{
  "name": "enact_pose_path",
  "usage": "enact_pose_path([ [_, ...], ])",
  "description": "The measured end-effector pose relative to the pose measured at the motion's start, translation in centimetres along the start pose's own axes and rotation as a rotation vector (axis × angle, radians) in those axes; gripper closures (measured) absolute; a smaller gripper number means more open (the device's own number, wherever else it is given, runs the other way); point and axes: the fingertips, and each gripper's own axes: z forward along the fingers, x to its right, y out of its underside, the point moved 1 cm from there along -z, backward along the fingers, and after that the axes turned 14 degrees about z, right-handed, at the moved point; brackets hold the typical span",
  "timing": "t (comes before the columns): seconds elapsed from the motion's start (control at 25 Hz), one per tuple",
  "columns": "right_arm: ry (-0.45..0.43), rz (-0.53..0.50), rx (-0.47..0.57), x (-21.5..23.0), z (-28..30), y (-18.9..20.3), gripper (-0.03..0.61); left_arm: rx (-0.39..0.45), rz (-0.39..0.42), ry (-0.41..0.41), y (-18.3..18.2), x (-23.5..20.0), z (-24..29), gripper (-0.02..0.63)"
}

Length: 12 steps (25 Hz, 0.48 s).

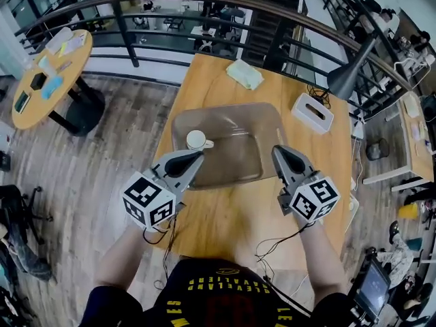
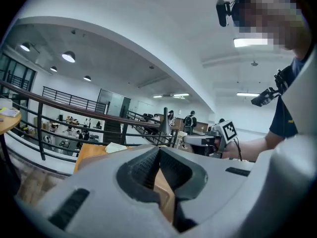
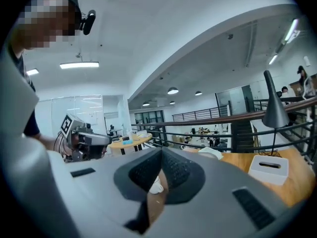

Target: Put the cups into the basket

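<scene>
Left tool (image 1: 199,156) and right tool (image 1: 276,149): jaws together on both, nothing between them. 1 white cup (image 1: 197,139) sits inside the clear basket (image 1: 235,131), at its left end. Basket mid-desk (image 1: 225,216); tissue box (image 1: 313,112) and pale cloth (image 1: 244,73) beyond.

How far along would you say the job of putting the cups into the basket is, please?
Done: one small white cup sits inside the clear plastic basket, near its left wall. In hand: nothing; the left claw and right claw are shut, empty, above the wooden table. Remaining: no other cup shows on the table, so likely nothing.
</scene>
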Motion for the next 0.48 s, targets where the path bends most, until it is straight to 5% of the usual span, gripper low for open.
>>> enact_pose_path([
  [0.2, 0.007, -0.045, -0.004, -1.3, -5.3, 1.6, 0.566, 0.04, 0.002, -0.054, -0.9, 3.6, -0.4, 0.601],
  [0.48, 0.043, -0.011, 0.009, -1.7, -12.1, 4.6, 0.566, 0.054, -0.053, 0.012, -0.1, 11.4, -0.5, 0.601],
])
